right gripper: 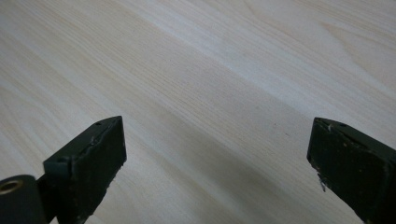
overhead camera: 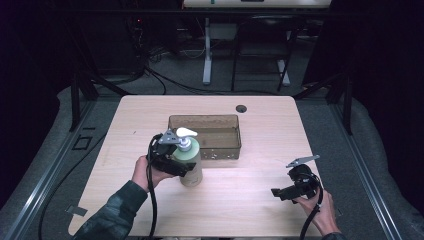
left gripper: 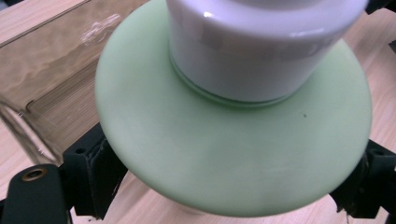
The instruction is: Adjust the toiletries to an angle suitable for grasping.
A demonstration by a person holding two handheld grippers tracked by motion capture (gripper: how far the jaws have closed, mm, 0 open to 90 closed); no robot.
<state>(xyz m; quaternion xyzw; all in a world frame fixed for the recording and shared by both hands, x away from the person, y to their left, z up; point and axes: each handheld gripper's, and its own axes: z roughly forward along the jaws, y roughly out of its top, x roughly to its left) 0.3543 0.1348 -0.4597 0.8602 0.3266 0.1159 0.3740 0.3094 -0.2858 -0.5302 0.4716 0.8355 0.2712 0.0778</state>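
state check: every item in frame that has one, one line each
left gripper: shut on the pump bottle's body, a jaw on each side
pump bottle: upright on the table, pump head on, just in front of the bin
right gripper: open, nothing between the jaws, over bare tabletop
clear bin: upright, open-topped, looks empty
table: bare wood around the right gripper

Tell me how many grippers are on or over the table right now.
2. The left gripper is clamped on the green pump bottle just in front of the clear bin. The right gripper hovers open over bare wood near the table's front right corner.
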